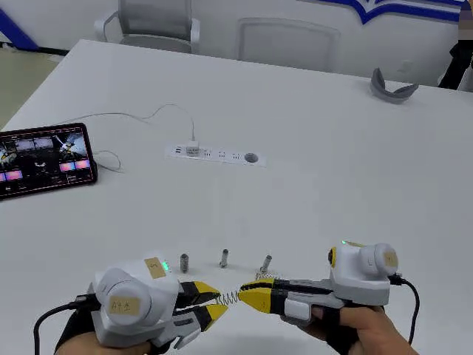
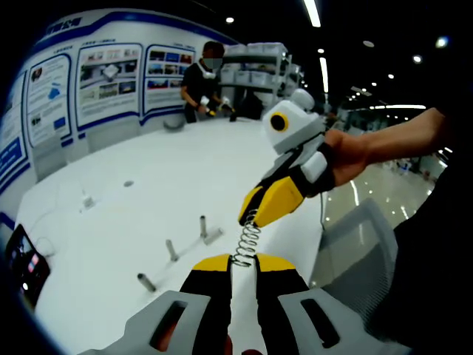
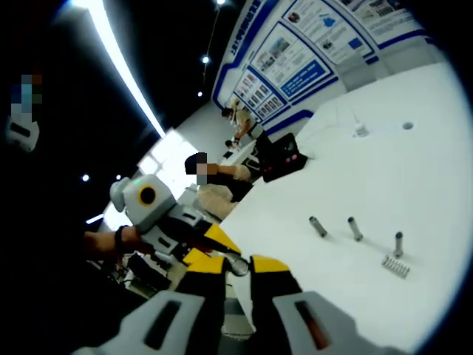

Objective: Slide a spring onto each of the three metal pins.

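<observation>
Yellow jaws on left gripper (image 1: 211, 302) and right gripper (image 1: 250, 293) both pinch one spring (image 1: 229, 298) over the table's (image 1: 332, 185) front edge, pins (image 1: 224, 258) just beyond, looking bare. Probably next: one releases, other threads it on.

I count three metal pins (image 1: 224, 257) on the worktop (image 1: 332, 185), on my side of the one power strip (image 1: 214, 155). Two springs sit there too: a held spring (image 1: 228, 298) gripped between my left tool (image 1: 213, 302) and right tool (image 1: 247, 293), and a loose spring (image 3: 395, 266). One tablet (image 1: 44, 159) lies left of the strip, and two chairs (image 1: 151, 22) stand beyond it.
</observation>
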### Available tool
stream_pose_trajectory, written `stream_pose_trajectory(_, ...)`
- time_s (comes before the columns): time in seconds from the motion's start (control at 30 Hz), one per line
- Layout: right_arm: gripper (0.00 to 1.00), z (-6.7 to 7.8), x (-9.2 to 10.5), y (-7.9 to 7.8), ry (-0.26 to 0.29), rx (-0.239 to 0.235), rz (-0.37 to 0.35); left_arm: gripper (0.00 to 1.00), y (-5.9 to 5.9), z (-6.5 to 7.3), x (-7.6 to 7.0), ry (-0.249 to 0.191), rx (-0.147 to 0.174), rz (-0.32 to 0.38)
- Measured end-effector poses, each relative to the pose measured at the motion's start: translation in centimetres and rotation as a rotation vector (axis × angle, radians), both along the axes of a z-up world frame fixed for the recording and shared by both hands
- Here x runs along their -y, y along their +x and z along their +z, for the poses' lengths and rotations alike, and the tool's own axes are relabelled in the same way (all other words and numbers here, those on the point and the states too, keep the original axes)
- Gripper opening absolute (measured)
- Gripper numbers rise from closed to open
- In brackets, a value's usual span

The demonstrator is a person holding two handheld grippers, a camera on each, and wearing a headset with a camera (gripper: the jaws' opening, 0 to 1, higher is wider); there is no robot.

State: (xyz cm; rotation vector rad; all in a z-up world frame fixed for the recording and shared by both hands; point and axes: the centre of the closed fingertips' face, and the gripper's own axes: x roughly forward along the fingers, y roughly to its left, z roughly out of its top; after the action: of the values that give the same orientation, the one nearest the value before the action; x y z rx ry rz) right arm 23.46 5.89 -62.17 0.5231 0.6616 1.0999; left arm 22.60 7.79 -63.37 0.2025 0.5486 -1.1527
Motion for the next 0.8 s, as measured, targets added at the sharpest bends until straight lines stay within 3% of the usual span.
stream_pose_trajectory(0.4, 0.13, -0.1, -0.5, -0.4, -0.025, 0.003, 0.038, 0.11, -0.3, -0.6, -0.2, 0.018, -0.003, -0.005)
stream_pose_trajectory(0.8, 0.12, -0.5, -2.2, -1.2, -0.054, 0.004, 0.112, 0.11, -0.9, -1.1, -0.8, 0.02, -0.015, 0.026)
